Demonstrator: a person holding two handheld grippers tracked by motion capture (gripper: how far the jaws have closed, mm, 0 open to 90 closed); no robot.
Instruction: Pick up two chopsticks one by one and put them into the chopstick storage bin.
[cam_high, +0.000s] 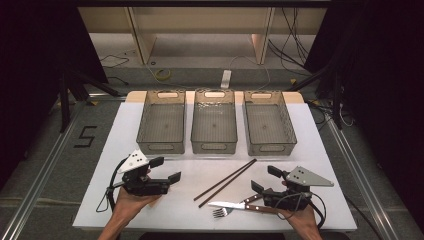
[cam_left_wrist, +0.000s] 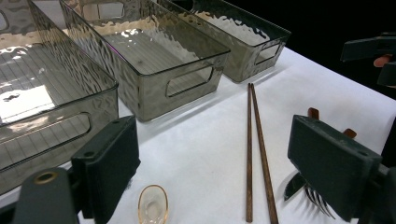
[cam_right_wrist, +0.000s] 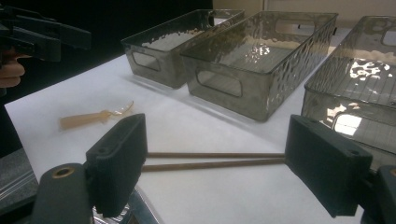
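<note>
Brown chopsticks (cam_high: 225, 182) lie untouched on the white table (cam_high: 325, 150), with a knife (cam_high: 235, 205) and fork (cam_high: 220, 212) by the right hand-held gripper (cam_high: 266, 179) and a clear spoon (cam_left_wrist: 152, 204) near the left hand-held gripper (cam_high: 166, 169); both grippers hang released, holding nothing; the three bins (cam_high: 214, 127) behind are empty, so by my reckoning the sorting hasn't begun and every piece remains.

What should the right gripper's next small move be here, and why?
Probably lower the right gripper onto the chopsticks and close. Its fingers stand open and empty, the pair lies on the table in line between them, and the three bins beyond are empty.
</note>
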